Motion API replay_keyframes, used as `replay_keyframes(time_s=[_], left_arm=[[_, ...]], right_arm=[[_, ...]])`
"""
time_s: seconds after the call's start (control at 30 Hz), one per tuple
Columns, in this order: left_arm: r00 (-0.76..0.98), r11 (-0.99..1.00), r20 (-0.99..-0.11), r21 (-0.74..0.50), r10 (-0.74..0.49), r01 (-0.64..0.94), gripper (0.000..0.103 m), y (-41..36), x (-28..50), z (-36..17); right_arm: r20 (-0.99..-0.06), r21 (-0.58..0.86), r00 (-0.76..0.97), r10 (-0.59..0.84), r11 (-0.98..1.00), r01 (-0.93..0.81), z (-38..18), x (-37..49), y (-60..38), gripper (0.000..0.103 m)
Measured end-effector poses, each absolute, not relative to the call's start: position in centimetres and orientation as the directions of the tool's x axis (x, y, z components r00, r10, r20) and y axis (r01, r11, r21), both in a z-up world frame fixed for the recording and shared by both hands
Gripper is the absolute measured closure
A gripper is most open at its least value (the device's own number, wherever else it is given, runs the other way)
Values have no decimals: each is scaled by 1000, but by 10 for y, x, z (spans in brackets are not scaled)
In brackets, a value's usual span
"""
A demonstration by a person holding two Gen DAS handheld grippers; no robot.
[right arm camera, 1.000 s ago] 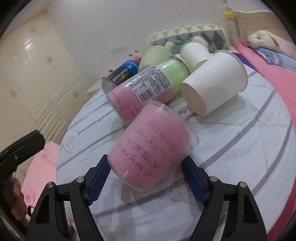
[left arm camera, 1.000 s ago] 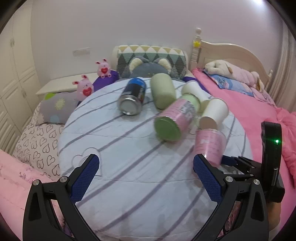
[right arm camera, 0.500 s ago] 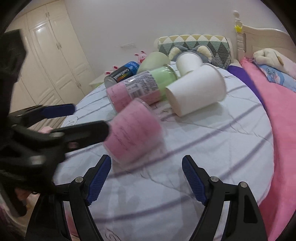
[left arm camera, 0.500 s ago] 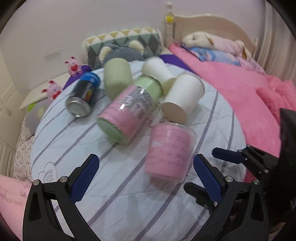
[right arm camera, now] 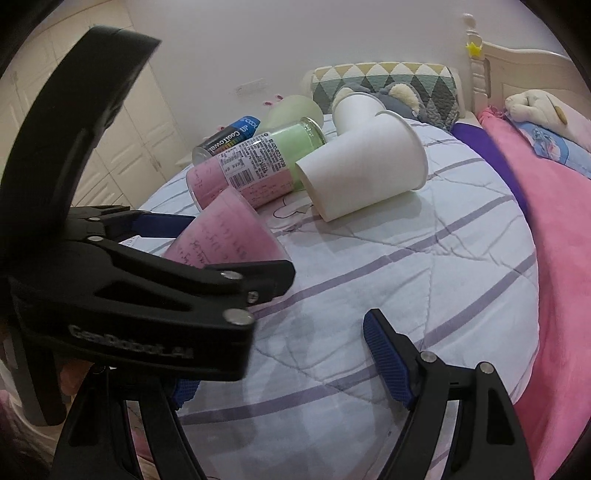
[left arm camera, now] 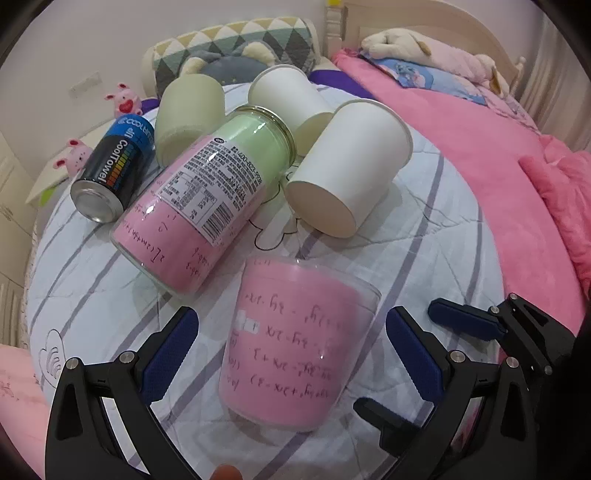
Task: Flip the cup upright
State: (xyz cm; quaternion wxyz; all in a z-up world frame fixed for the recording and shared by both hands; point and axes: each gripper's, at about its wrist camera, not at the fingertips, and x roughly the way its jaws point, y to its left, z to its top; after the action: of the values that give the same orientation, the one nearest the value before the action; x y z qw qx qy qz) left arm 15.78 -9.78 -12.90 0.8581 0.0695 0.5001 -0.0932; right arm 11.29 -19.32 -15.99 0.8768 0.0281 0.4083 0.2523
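A home bedroom is shown by the cream headboard (left arm camera: 417, 35), the pink blanket (left arm camera: 472, 155), the soft toys (left arm camera: 424, 48) laid on the bed, the patterned cushion (right arm camera: 384, 79) against the wall and the white wardrobe doors (right arm camera: 122, 144) seen behind.

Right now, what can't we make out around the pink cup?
- Pink cup: right wrist view, lower half hidden by the left hand-held gripper.
- Contact between the left hand-held gripper's pads and the cup: left wrist view shows gaps, not conclusive.
- Right hand-held gripper: right wrist view, left finger covered; only the right pad shows.
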Motion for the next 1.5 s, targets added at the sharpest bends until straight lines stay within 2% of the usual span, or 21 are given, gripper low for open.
replay_keyframes(time_s=[0.07, 0.1, 0.17, 0.23, 0.27, 0.83, 1.5], left_arm=[[483, 972, -872, 33, -85, 232, 4, -100, 159, -130], [481, 972, -873, 43, -76, 232, 11, -100, 160, -131], [475, 972, -878, 53, -64, 230, 20, -102, 162, -134], [461, 972, -886, 59, -55, 229, 24, -101, 165, -137], [459, 972, -887, 57, -56, 228, 33, -100, 165, -137], [559, 983, -815, -65, -152, 172, 34, -65, 150, -115], [583, 985, -799, -61, -143, 159, 34, -50, 140, -120]], right_arm=[[-704, 251, 537, 465, 870, -425, -160, 113, -193, 22], [-704, 251, 537, 465, 870, -425, -160, 113, -193, 22], [-704, 252, 536, 466, 869, -425, -160, 113, -193, 22], [-703, 256, 535, 467, 869, -423, -160, 113, -193, 22], [-704, 256, 536, 467, 870, -422, -160, 114, -193, 22], [-702, 234, 541, 463, 867, -439, -158, 108, -181, 22], [-712, 195, 538, 450, 864, -465, -161, 108, -161, 22]])
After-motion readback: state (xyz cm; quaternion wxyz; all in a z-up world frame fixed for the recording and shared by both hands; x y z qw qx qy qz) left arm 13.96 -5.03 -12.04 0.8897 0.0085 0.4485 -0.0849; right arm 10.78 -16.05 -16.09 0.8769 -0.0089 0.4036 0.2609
